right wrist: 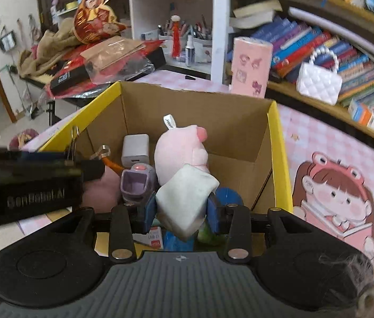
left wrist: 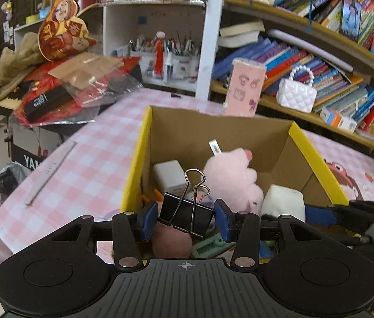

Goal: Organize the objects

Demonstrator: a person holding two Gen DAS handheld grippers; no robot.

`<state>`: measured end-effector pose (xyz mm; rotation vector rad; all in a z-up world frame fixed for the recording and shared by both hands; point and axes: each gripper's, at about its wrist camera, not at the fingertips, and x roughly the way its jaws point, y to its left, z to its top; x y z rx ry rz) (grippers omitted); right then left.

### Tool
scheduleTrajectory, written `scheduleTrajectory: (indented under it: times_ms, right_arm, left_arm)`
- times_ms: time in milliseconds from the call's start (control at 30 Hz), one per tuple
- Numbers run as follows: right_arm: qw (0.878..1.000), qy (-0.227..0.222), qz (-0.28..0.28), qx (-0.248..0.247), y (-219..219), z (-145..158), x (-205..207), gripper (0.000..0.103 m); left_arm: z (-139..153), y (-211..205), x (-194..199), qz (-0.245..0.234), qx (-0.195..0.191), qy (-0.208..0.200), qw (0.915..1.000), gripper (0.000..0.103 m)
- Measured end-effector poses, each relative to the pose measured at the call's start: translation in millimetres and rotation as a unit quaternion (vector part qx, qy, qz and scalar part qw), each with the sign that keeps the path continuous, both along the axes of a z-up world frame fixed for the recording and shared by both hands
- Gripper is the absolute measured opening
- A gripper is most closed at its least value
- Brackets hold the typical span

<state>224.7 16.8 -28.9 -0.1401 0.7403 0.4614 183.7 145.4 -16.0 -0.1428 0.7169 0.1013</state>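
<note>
A cluttered home study or child's room: curved wooden shelves (left wrist: 306, 29) packed with colourful books, a white quilted toy handbag with a bead handle (left wrist: 296, 94), white cups of pens and brushes (left wrist: 172, 53) in a white cubby, and a pink-and-white checked tablecloth (left wrist: 81, 164) printed with a cartoon girl (right wrist: 332, 196).

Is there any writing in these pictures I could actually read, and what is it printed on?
"GenRobot.AI", roughly, a little blurred: on the side of the left gripper as seen from the right wrist.
"YAM", cut off: on the black keyboard front at the left edge.
Too blurred or small: the book spines, the black box, the red decoration, the plush toy's tag.
</note>
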Motion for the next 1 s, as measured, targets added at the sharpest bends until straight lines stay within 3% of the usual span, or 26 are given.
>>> scheduleTrajectory:
  times_ms: [300, 433, 467, 667, 833, 1000]
  right_arm:
    - [1.0, 0.01, -0.008, 0.019, -3.2, -5.8, 4.7, 0.043]
    - [0.999, 0.0, -0.028, 0.019, -6.1, -2.4, -4.2, 0.044]
    - [0.999, -0.003, -0.03, 0.022, -8.0, -0.8, -6.4, 0.046]
    - [0.998, -0.039, -0.048, 0.029, -15.2, 17.5, -37.3, 0.047]
    - [0.993, -0.088, -0.076, 0.012, -20.7, 32.8, -76.9, 0.048]
    - [0.988, -0.1, -0.121, -0.008, -32.5, 33.7, -118.0, 0.049]
  left_arm:
    - [-4.3, -2.5, 9.0, 0.002, -0.013, 0.007, 0.9999, 0.047]
    - [1.6, -6.9, -0.4, -0.007, -0.008, -0.012, 0.9999, 0.076]
    - [4.8, -8.4, -5.3, -0.011, -0.004, -0.021, 0.9997, 0.079]
    - [27.1, -11.0, -34.3, -0.009, 0.005, -0.056, 0.9983, 0.081]
    - [40.8, -10.0, -69.6, 0.004, 0.002, -0.084, 0.9965, 0.09]
    - [36.9, -11.4, -100.9, 0.017, 0.006, -0.075, 0.997, 0.095]
